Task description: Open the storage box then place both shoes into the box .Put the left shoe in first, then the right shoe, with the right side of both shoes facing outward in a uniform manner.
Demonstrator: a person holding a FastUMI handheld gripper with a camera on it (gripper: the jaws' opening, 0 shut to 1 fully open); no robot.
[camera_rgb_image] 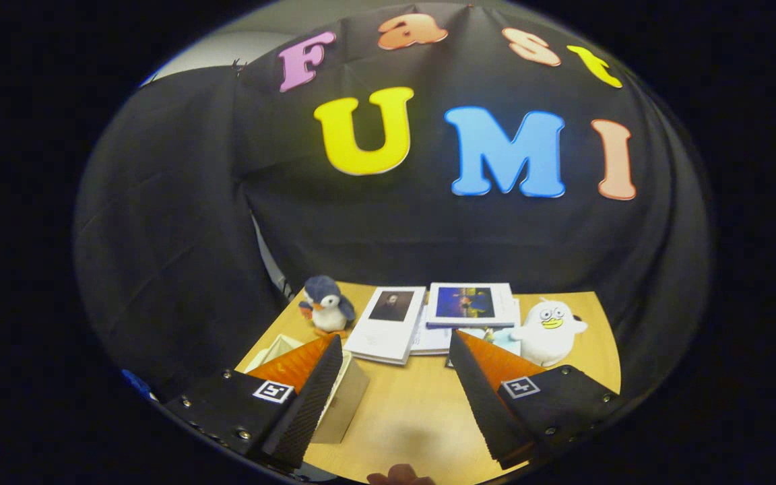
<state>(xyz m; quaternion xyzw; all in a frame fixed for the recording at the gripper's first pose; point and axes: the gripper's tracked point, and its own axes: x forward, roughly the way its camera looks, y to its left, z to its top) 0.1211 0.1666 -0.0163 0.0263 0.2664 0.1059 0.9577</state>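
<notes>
A: Starting at the left, what's that pale thing by the finger?

B: A cream-coloured, stiff-walled storage box point(344, 404), sitting on the light wooden table point(408, 417) and partly hidden behind the left finger. I'd guess it's light card or thin board, rigid enough to slide if nudged, so take it by the top rim or lid edge. I can't tell from here how it opens.

A: And the gripper?

B: The gripper point(395, 357) is spread wide, nothing between its fingers, hovering above bare tabletop.

A: Beyond it?

B: A small blue-grey and white plush penguin point(325, 304), then a white booklet with a dark portrait on its cover point(388, 322), a white-framed booklet with a blue picture point(471, 304) stacked on loose papers, and a white plush duck with a yellow bill point(550, 330).

A: Any shoes?

B: None among them.

A: The room?

B: Smooth wood underfoot of it all, likely slippery for a light box; black cloth drapes the booth behind. A fingertip point(401, 477) peeks in just below the gripper.
</notes>
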